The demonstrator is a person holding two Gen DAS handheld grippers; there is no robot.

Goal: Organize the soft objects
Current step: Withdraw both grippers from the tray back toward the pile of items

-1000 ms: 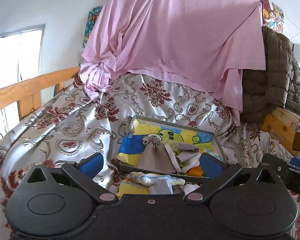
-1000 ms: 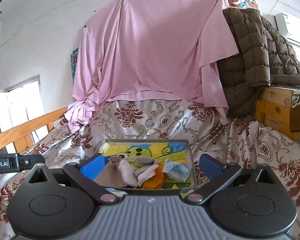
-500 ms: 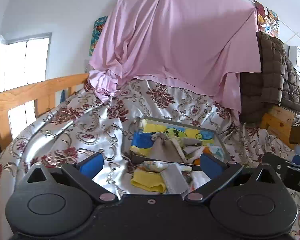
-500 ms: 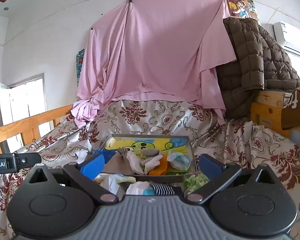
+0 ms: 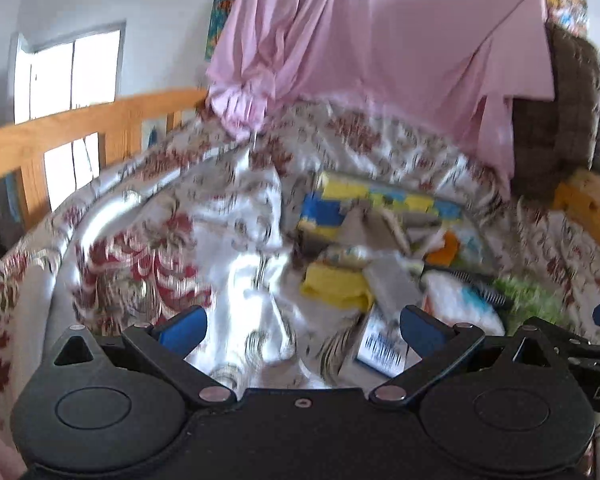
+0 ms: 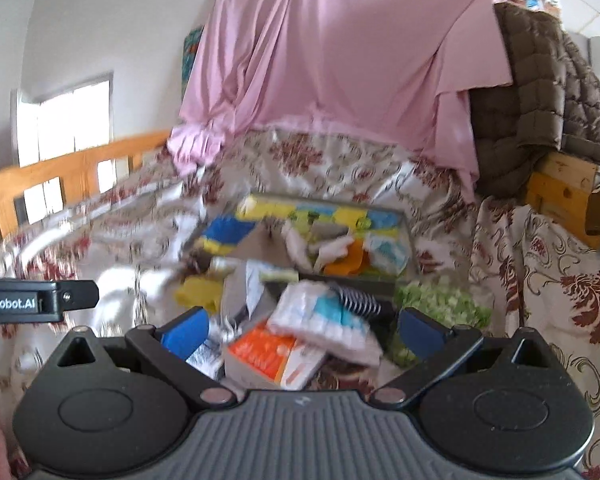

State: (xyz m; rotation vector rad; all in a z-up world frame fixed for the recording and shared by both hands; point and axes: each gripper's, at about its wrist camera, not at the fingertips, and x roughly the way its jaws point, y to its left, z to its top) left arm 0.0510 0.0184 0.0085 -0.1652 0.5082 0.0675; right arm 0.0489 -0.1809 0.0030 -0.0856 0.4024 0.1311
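A floral bedspread point(image 6: 548, 264) covers the bed, with a pink sheet point(image 6: 340, 60) hung at twelve o'clock. On it lies a shallow tray point(image 6: 410, 236) holding grey, white and orange soft items point(image 6: 324, 246). A loose pile of soft objects point(image 6: 320, 312) sits just on the near side of the tray: a yellow cloth point(image 5: 334, 284), a green fuzzy piece point(image 6: 440, 300), a white-and-blue bundle point(image 6: 324, 320) and an orange-and-white pack point(image 6: 272, 356).

The right gripper point(image 6: 302, 330) is spread wide and empty, the pile between its fingers. The left gripper point(image 5: 302, 328) is also wide and empty, the pile at one o'clock from it. Both views are motion-blurred.
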